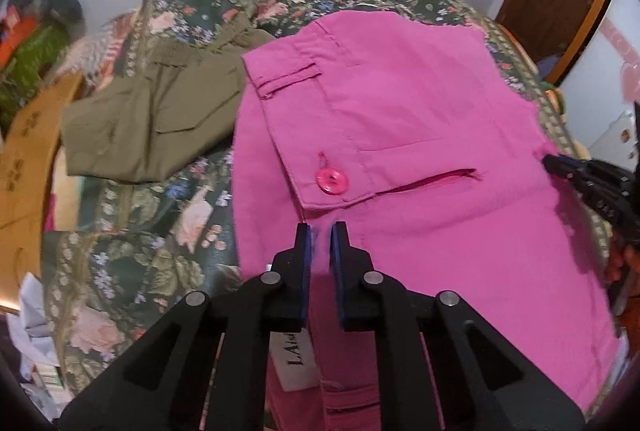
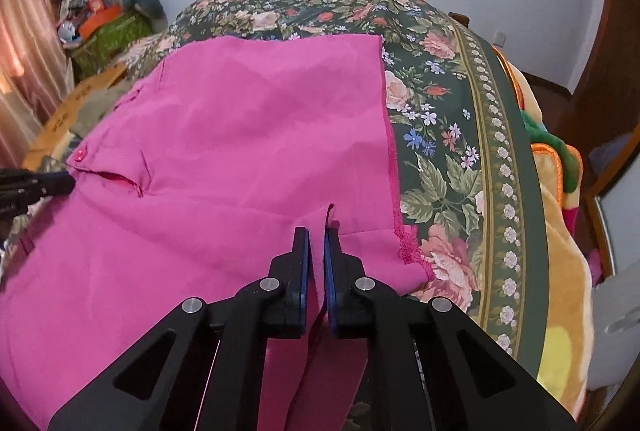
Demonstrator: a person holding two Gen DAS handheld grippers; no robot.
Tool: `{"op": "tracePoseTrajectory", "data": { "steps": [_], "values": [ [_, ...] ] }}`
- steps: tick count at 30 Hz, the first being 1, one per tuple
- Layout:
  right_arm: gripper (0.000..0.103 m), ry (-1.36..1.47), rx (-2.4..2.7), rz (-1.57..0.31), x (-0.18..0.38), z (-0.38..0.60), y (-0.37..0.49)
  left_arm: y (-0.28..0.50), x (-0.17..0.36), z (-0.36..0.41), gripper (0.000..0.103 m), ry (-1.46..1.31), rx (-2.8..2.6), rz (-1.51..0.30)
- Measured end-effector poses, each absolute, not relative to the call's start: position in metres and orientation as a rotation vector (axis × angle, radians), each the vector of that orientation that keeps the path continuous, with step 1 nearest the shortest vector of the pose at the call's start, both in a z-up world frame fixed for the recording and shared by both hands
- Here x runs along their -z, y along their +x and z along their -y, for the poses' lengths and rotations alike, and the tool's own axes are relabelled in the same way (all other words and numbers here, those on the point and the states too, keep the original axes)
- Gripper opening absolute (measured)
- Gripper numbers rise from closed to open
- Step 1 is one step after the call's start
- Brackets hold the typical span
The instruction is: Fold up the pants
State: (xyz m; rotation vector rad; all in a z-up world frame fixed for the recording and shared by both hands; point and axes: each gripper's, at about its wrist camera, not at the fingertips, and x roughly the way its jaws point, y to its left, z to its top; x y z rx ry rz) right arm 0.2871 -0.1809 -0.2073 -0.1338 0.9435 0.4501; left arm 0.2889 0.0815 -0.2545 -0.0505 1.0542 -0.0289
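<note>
Tools left point(image 1: 320, 231) and right point(image 2: 316, 235), each nearly closed and pinching pink pants point(image 1: 400, 111) spread on the floral bed point(image 2: 440, 151), near edge at six o'clock; folding looks barely begun, while olive pants point(image 1: 160, 119) lie folded at ten o'clock.

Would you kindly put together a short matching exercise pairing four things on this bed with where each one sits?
1. bright pink pants
2. olive green pants
3. round pink button
4. left gripper

A. folded, left of the pink garment
B. on the pocket flap
C. pinching pink fabric at its near edge
D. spread over the floral bedspread

Pairs: 1-D, 2-A, 3-B, 4-C
</note>
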Motion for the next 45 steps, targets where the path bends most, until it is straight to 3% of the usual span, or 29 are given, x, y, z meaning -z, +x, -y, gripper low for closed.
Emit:
{"op": "tracePoseTrajectory", "data": {
  "steps": [8,14,18,19,21,24,33,45],
  "values": [
    [0.007,-0.112,-0.45,-0.983,0.208,0.186,0.288,0.29,0.252,-0.093,0.011,-0.112,0.061,-1.09],
    [0.02,-0.084,-0.442,-0.988,0.184,0.198,0.287,0.287,0.221,-0.11,0.017,-0.112,0.056,-1.027],
    [0.041,-0.034,-0.437,-0.926,0.159,0.205,0.296,0.307,0.206,-0.124,0.029,-0.132,0.029,-0.991],
    [0.042,-0.023,-0.432,-0.898,0.152,0.207,0.301,0.314,0.202,-0.127,0.031,-0.138,0.026,-0.98],
    [0.042,-0.015,-0.426,-0.871,0.144,0.208,0.309,0.328,0.199,-0.131,0.042,-0.141,0.024,-0.962],
    [0.043,0.001,-0.418,-0.856,0.139,0.205,0.328,0.354,0.202,-0.138,0.046,-0.164,0.021,-0.957],
    [0.043,-0.053,-0.4,-0.888,0.161,0.184,0.391,0.423,0.237,-0.149,0.046,-0.205,-0.007,-1.009],
    [0.043,-0.121,-0.421,-0.93,0.2,0.154,0.451,0.457,0.282,-0.149,0.046,-0.202,0.032,-1.055]
  ]
}}
